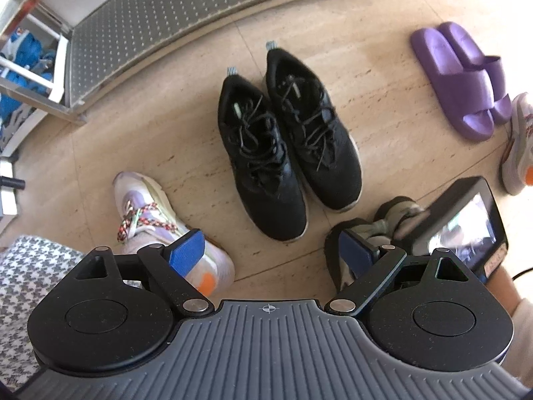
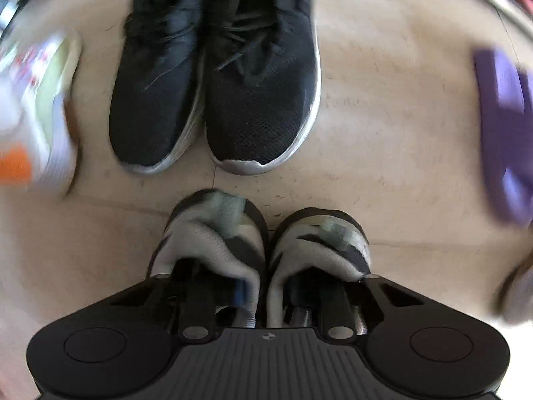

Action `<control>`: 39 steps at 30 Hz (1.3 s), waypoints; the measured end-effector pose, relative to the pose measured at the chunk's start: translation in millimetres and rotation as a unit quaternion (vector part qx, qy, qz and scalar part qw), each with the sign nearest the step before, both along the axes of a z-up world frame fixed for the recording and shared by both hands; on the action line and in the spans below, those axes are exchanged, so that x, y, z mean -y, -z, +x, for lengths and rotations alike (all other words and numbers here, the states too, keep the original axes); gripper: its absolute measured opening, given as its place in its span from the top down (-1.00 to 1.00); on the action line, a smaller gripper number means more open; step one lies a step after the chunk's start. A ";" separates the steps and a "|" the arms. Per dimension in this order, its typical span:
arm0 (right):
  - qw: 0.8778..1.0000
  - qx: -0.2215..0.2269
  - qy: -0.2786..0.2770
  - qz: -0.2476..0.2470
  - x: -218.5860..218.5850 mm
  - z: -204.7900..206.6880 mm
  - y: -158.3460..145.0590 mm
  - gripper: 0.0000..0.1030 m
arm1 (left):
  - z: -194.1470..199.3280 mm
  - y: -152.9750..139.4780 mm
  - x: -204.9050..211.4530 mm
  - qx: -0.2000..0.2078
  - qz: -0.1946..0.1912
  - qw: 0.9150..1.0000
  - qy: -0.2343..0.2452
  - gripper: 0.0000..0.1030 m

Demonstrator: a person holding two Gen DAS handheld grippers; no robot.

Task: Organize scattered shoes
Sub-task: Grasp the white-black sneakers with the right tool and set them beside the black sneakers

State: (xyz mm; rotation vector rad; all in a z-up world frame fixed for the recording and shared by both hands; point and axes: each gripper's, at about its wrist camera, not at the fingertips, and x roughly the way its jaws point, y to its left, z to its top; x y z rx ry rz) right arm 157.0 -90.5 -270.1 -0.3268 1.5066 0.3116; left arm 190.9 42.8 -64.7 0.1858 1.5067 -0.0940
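A pair of black sneakers (image 1: 286, 140) stands side by side on the tile floor, toes toward me; it also shows in the right wrist view (image 2: 216, 73). My left gripper (image 1: 269, 253) is open and empty above the floor in front of them. My right gripper (image 2: 263, 286) is shut on a pair of grey and black slippers (image 2: 260, 246), one finger inside each, pinching their inner walls together; the view is blurred. The slippers and right gripper show at lower right in the left wrist view (image 1: 393, 226). A white and lilac sneaker (image 1: 160, 223) lies at the left.
A pair of purple slides (image 1: 466, 76) lies at the right, with another white and orange sneaker (image 1: 519, 143) at the right edge. A studded metal step (image 1: 166, 20) runs along the back. A rack with blue shoes (image 1: 23, 63) stands far left. A houndstooth fabric (image 1: 30, 283) lies lower left.
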 end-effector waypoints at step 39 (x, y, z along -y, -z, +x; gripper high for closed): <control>0.952 0.083 0.294 -0.016 259.5 146.6 -57.1 -0.67 | 88.9 2.5 106.2 0.026 -0.005 0.982 0.186 -0.85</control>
